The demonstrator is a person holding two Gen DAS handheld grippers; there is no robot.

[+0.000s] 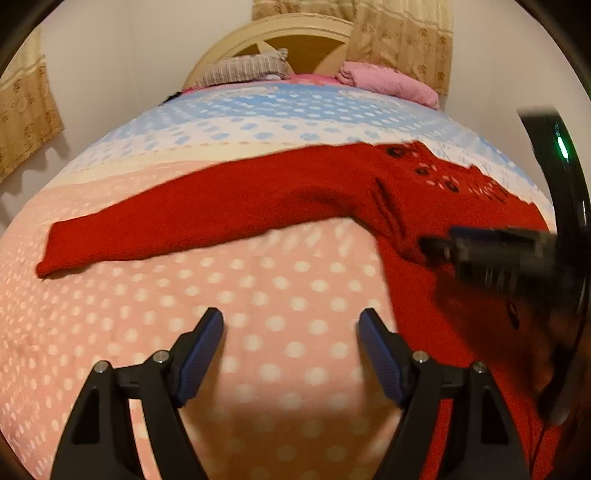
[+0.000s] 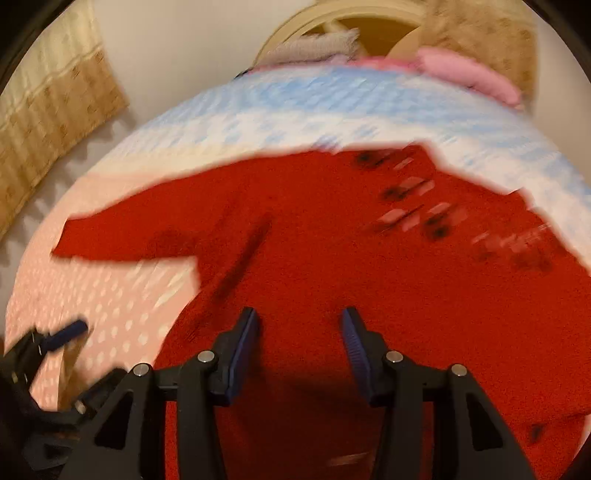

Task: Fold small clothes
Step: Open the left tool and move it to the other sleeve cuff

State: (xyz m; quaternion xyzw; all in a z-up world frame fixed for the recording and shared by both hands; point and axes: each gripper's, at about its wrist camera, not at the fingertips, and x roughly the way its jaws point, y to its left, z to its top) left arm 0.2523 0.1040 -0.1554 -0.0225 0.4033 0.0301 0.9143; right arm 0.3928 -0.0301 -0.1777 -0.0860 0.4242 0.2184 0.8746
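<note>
A red knit cardigan point(image 1: 406, 192) with dark buttons lies flat on the bed, one sleeve point(image 1: 166, 229) stretched out to the left. My left gripper point(image 1: 290, 325) is open and empty over the pink dotted bedspread, just left of the cardigan's body. My right gripper point(image 2: 299, 325) is open and empty above the cardigan's body point(image 2: 332, 251). The right gripper also shows blurred at the right of the left wrist view point(image 1: 443, 249), over the cardigan near the armpit. The left gripper shows at the lower left of the right wrist view point(image 2: 70, 330).
The bedspread point(image 1: 221, 295) is pink with white dots near me and blue-white point(image 1: 277, 110) farther off. Pillows point(image 1: 240, 70) and a pink folded cloth point(image 1: 388, 81) lie by the headboard point(image 1: 295, 33). Curtains point(image 1: 26, 110) hang at left and right.
</note>
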